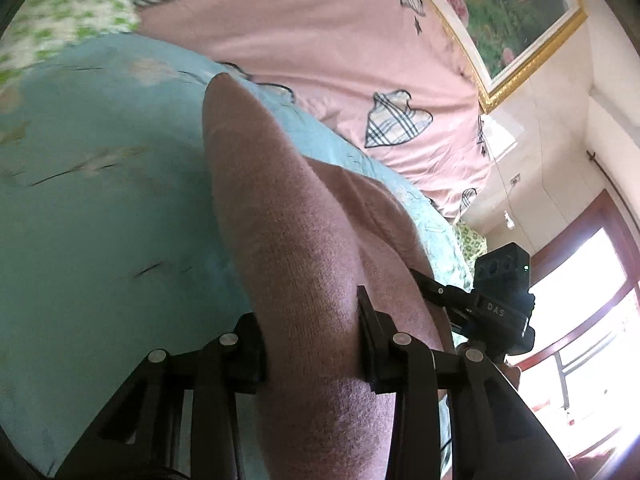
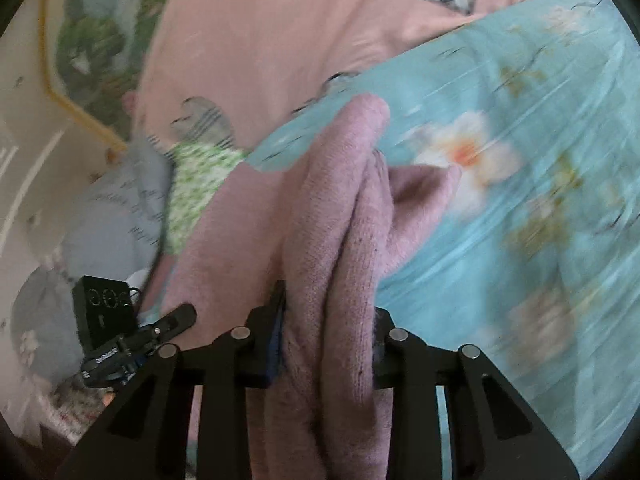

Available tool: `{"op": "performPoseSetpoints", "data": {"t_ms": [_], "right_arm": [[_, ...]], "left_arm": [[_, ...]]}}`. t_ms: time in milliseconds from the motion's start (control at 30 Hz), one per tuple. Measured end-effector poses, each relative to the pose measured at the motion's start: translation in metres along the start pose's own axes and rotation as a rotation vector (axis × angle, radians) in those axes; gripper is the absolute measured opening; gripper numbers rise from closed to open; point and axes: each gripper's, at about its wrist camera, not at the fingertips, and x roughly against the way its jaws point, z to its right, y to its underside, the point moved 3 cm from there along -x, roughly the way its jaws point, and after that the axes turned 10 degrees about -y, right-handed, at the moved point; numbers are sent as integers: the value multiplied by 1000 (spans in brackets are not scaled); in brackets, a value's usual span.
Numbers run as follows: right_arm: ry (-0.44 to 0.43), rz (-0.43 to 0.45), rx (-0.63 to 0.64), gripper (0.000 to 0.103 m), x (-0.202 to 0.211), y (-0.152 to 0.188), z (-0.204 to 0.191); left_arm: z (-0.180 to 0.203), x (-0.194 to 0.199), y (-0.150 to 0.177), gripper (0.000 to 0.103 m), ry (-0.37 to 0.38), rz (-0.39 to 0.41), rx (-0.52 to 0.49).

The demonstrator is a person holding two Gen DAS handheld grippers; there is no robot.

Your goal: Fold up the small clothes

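Observation:
A pink knit garment (image 1: 280, 208) hangs lifted over the teal bed cover, folded into a long thick roll. My left gripper (image 1: 312, 320) is shut on it, the fabric bulging between both pads. In the right wrist view the same garment (image 2: 352, 184) shows as several bunched folds, and my right gripper (image 2: 328, 320) is shut on them. A loose flap of it (image 2: 428, 188) trails to the right. Each gripper shows at the edge of the other's view: the right one (image 1: 500, 300) and the left one (image 2: 120, 332), close beside each other.
A teal floral bed cover (image 1: 100, 200) lies under the garment. Beyond it is a pink quilt (image 1: 320, 32) with plaid hearts. A green-flowered cloth (image 2: 196, 184) and grey-blue clothes (image 2: 116, 220) lie at the left. A framed picture (image 1: 520, 12) and a bright window (image 1: 580, 300) are behind.

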Motion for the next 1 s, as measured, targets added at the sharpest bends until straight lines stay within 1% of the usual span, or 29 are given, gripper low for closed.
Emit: {"op": "performPoseSetpoints", "data": {"t_ms": [133,233,300,367,433,500,533,567,633,667,733,833,933,1000], "right_arm": [[-66,-58,17,32,-35,36,-27],[-102,-92,-8,32,-52,56,-32],[-105,-117,-36,32,-60,70,-28],[-74,-141,-65,33,-68,81,-21],[-45,-150,-76,34,-71,88,-15],[-39,-160,-90,39,-72,90,-11],[-32,-163,-89,40,-72,89,-11],[-20,-164,-79,43,-68,89,-12],[27,-154,-37,45,-59,85,-19],[47,-141,-17,46,-54,82,-22],[89,-94,34,46,-42,72,-31],[86,-47,62,46,-36,56,-39],[89,-49,89,45,-48,42,-45],[111,-80,77,43,-63,37,-40]], "left_arm": [[-34,47,26,36,-51,18,17],[-57,63,44,36,-62,9,47],[-70,59,53,36,-68,-32,79],[-85,49,66,38,-96,-85,112],[-96,45,73,43,-91,-97,148],[-103,45,75,47,-85,-98,174],[-104,46,74,49,-96,-96,174],[-103,48,74,51,-112,-90,163],[-98,51,70,55,-153,-80,129],[-98,55,67,56,-180,-67,116],[-101,62,59,58,-209,-38,115],[-109,64,39,58,-225,-8,140],[-118,54,24,58,-271,-6,163],[-124,46,20,58,-285,-11,171]]}}
